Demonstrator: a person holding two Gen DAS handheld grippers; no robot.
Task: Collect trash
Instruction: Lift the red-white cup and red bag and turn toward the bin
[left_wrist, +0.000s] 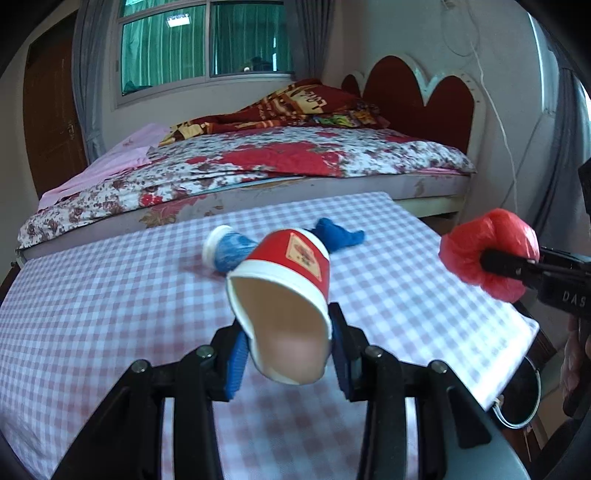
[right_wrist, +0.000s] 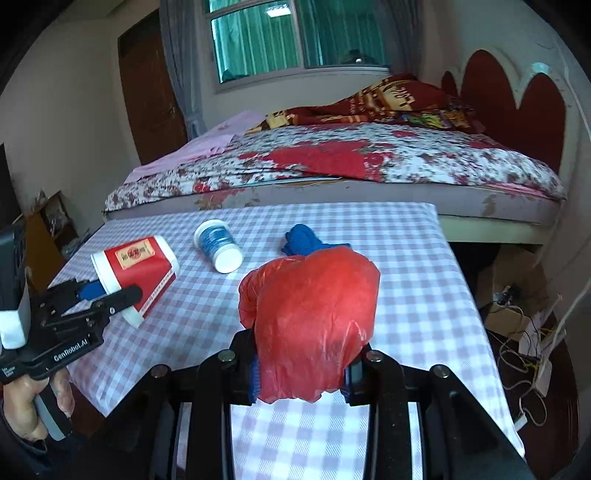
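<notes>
Left gripper (left_wrist: 288, 350) clamped on the cup (left_wrist: 284, 291), right gripper (right_wrist: 301, 373) pinching the red bag (right_wrist: 314, 325), both clear above the table (left_wrist: 92, 314): keep grips firm, carry level toward a bin, unseen here.

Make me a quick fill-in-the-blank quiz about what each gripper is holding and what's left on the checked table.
1. The left gripper is shut on a red and white paper ____.
2. The right gripper is shut on a crumpled ____ plastic bag.
3. The small blue and white cup left on the checked tablecloth lies on its ____.

Missing words: cup; red; side
</notes>
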